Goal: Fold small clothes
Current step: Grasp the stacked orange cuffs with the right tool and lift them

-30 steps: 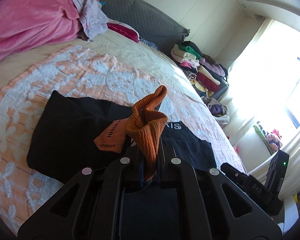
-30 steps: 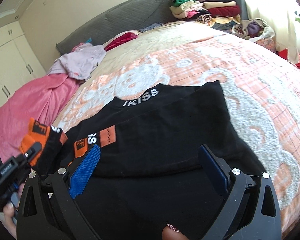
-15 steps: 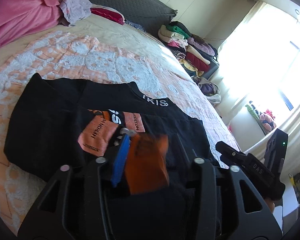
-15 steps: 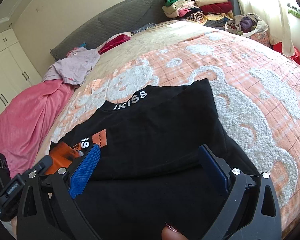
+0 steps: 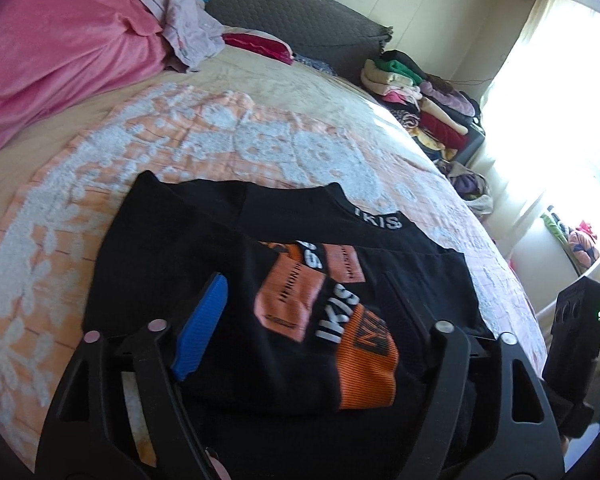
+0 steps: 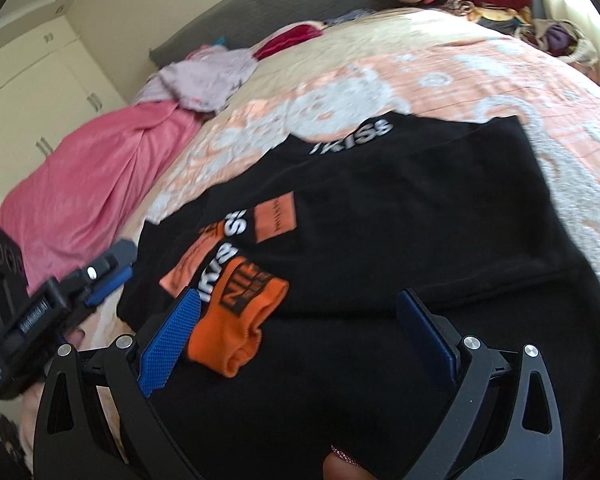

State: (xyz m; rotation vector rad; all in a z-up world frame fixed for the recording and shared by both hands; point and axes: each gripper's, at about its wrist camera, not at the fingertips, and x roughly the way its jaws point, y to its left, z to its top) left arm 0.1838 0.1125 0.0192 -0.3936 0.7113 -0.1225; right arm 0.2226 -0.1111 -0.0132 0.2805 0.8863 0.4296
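A black top (image 5: pixel 204 240) with orange patches and white lettering lies spread on the bed; it also shows in the right wrist view (image 6: pixel 400 208). Its orange cuff (image 5: pixel 366 372) lies folded onto the body, also seen from the right (image 6: pixel 240 320). My left gripper (image 5: pixel 312 320) is open and empty just above the cuff. My right gripper (image 6: pixel 296 336) is open and empty over the lower part of the top. The left gripper (image 6: pixel 100 276) shows at the left of the right wrist view.
The bed has an orange and white patterned cover (image 5: pixel 220 136). A pink blanket (image 5: pixel 52 48) and a lilac garment (image 5: pixel 184 32) lie near the grey headboard (image 5: pixel 268 12). A stack of folded clothes (image 5: pixel 420 96) stands beside the bed by the window.
My left gripper was shut on the orange cuff and held it up. It has opened and let the cuff fall onto the top. The right gripper stayed open and moved little.
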